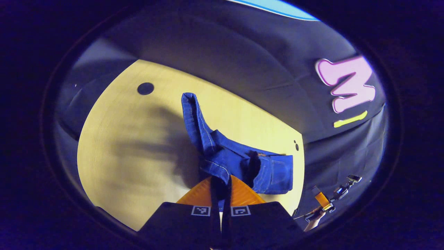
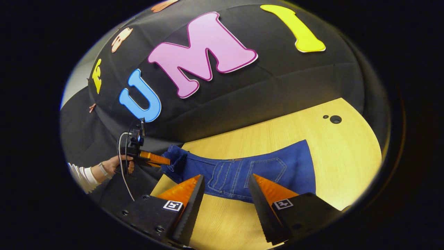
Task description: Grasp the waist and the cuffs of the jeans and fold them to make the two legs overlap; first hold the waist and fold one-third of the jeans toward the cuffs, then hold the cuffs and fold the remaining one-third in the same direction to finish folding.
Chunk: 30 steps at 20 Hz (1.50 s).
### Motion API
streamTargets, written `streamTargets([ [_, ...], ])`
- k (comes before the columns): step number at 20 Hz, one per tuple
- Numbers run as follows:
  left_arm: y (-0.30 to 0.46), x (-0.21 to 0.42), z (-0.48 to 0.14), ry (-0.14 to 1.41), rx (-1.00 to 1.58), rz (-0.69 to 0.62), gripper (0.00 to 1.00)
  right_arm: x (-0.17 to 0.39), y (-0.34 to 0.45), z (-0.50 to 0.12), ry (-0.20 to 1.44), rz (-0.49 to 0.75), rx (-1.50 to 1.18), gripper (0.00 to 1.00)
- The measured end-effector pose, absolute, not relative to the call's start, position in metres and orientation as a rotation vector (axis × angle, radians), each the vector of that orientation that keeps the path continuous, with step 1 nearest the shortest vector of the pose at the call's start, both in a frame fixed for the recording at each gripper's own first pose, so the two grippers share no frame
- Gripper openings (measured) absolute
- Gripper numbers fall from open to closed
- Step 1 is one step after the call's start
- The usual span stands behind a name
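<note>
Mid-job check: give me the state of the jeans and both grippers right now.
jeans: partly on the table, one end lifted off its edge and bunched.
left gripper: fingers shut on the lifted end of the jeans.
right gripper: fingers open, hanging over the jeans, gripping nothing.

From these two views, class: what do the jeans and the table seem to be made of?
Jeans: blue denim by the look, matte woven cloth with pale contrast stitching along seams and pocket. Table: pale wood or wood-look laminate, smooth with faint straight grain lines; which one cannot be told.
</note>
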<state>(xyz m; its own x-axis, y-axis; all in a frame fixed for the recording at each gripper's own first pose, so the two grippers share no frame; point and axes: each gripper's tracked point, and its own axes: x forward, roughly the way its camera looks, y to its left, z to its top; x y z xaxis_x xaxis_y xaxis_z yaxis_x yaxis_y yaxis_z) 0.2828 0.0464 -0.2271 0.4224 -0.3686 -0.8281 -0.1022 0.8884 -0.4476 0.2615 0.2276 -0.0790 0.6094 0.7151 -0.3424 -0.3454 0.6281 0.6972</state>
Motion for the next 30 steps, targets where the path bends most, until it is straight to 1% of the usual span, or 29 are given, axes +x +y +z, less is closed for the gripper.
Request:
streamTargets([
  [4,-0.074,0.291,-0.165,1.075,-0.436,-0.382,0.07,0.263,0.193,-0.073,0.628,0.625,0.622,0.79],
  [5,-0.108,0.291,-0.156,1.067,-0.429,-0.434,0.07,0.265,0.183,-0.073,0.620,0.611,0.617,0.79],
  [7,-0.175,0.287,-0.160,1.083,-0.366,-0.526,0.07,0.266,0.162,-0.073,0.601,0.583,0.610,0.79],
  [11,-0.294,0.273,-0.235,1.215,-0.267,-0.598,0.07,0.266,0.116,-0.083,0.590,0.515,0.607,0.79],
  [12,-0.305,0.273,-0.263,1.253,-0.235,-0.612,0.07,0.264,0.106,-0.089,0.597,0.500,0.608,0.79],
  [15,-0.336,0.250,-0.344,1.379,-0.108,-0.569,0.08,0.259,0.083,-0.105,0.619,0.481,0.574,0.79],
  [16,-0.342,0.243,-0.353,1.413,-0.073,-0.555,0.12,0.258,0.077,-0.110,0.623,0.480,0.554,0.79],
  [17,-0.347,0.240,-0.359,1.418,-0.048,-0.544,0.12,0.258,0.070,-0.114,0.627,0.480,0.537,0.79],
  [18,-0.353,0.234,-0.365,1.424,-0.044,-0.539,0.14,0.257,0.064,-0.118,0.632,0.482,0.524,0.79],
  [20,-0.369,0.221,-0.371,1.416,-0.074,-0.556,0.33,0.257,0.055,-0.124,0.644,0.487,0.508,0.79],
  [21,-0.373,0.219,-0.364,1.389,-0.099,-0.572,0.52,0.258,0.050,-0.125,0.646,0.488,0.509,0.79],
  [23,-0.377,0.227,-0.343,1.308,-0.150,-0.580,0.96,0.259,0.045,-0.120,0.640,0.489,0.527,0.79],
  [24,-0.378,0.226,-0.325,1.250,-0.172,-0.586,0.99,0.257,0.042,-0.117,0.634,0.492,0.531,0.79],
  [27,-0.358,0.212,-0.257,1.062,-0.223,-0.587,0.98,0.249,0.031,-0.103,0.594,0.493,0.476,0.79],
  [30,-0.325,0.181,-0.189,0.798,-0.160,-0.546,0.97,0.232,0.018,-0.071,0.512,0.488,0.399,0.79],
])
